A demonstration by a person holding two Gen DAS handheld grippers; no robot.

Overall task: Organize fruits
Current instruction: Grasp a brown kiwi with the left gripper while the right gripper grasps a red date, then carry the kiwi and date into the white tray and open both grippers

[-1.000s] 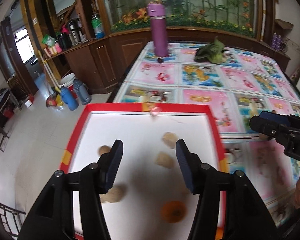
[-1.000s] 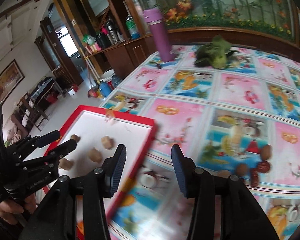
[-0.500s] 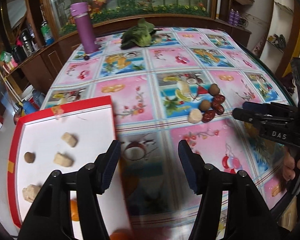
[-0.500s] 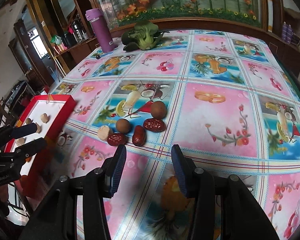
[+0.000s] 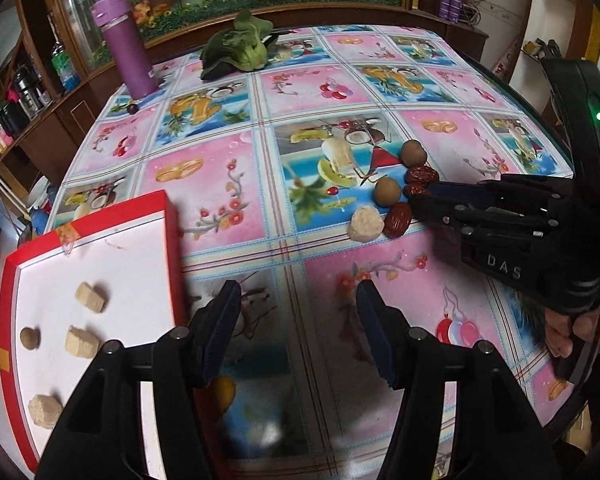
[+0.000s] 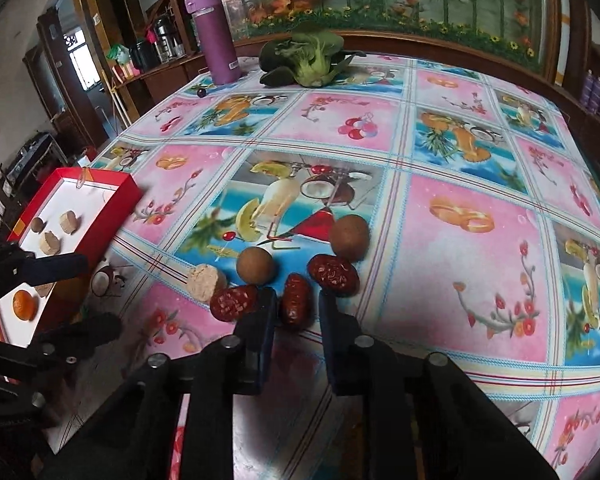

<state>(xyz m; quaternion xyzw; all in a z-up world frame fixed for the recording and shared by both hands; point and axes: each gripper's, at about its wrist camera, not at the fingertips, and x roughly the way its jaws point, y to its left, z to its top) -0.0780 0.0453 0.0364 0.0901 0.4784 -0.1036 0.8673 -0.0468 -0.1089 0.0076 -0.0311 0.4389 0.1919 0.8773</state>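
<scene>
fruits sit clustered mid-table on the floral tablecloth (image 6: pixel 460 240): three wrinkled dark red dates, two round brown longans and one pale beige chunk (image 6: pixel 206 280). your right gripper (image 6: pixel 298 312) is low over them, jaws narrowed around the middle date (image 6: pixel 296 300) (contact isn't clear from here). the other dates (image 6: pixel 233 302) (image 6: pixel 334 274) lie just beside it, the longans (image 6: pixel 257 266) (image 6: pixel 349 237) behind. your left gripper (image 5: pixel 298 328) hangs wide and empty beside the red tray (image 5: pixel 172 240), which holds beige pieces, a small brown fruit and an orange one (image 6: pixel 24 305).
</scene>
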